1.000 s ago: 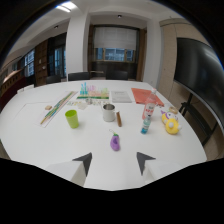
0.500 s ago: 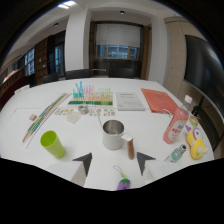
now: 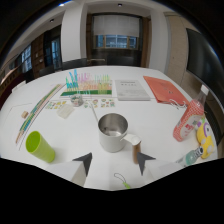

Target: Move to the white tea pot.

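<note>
You hold the jaws (image 3: 114, 162) low over the white worktop (image 3: 150, 112), lined up on the metal mug (image 3: 112, 131) just ahead, which is the nearest vessel; no white tea pot is plainly visible, so this mug seems the likely goal; a green cup (image 3: 39, 146) stands well off to one side, a brown stick (image 3: 135, 151) lies beside the mug, a yellow toy (image 3: 205, 140) sits opposite; the jaws are spread apart, holding and touching nothing.
</note>
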{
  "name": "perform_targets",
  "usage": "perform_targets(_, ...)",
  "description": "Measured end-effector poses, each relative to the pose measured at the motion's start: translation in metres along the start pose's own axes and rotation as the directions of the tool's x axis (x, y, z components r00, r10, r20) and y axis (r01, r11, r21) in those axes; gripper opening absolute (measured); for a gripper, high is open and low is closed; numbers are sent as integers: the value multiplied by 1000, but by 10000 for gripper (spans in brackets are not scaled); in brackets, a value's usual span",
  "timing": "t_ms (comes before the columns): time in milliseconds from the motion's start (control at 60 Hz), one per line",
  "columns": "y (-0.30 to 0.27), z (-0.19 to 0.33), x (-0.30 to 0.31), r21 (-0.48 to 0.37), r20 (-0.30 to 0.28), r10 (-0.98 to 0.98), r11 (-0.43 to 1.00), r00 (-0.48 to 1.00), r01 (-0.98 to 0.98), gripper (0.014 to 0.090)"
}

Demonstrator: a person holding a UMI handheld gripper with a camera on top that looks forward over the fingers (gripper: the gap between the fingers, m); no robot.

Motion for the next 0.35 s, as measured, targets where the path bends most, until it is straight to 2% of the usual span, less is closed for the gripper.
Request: perform_targets(350, 2, -2, 1, -6, -8, -6, 1000, 1000, 6, 849)
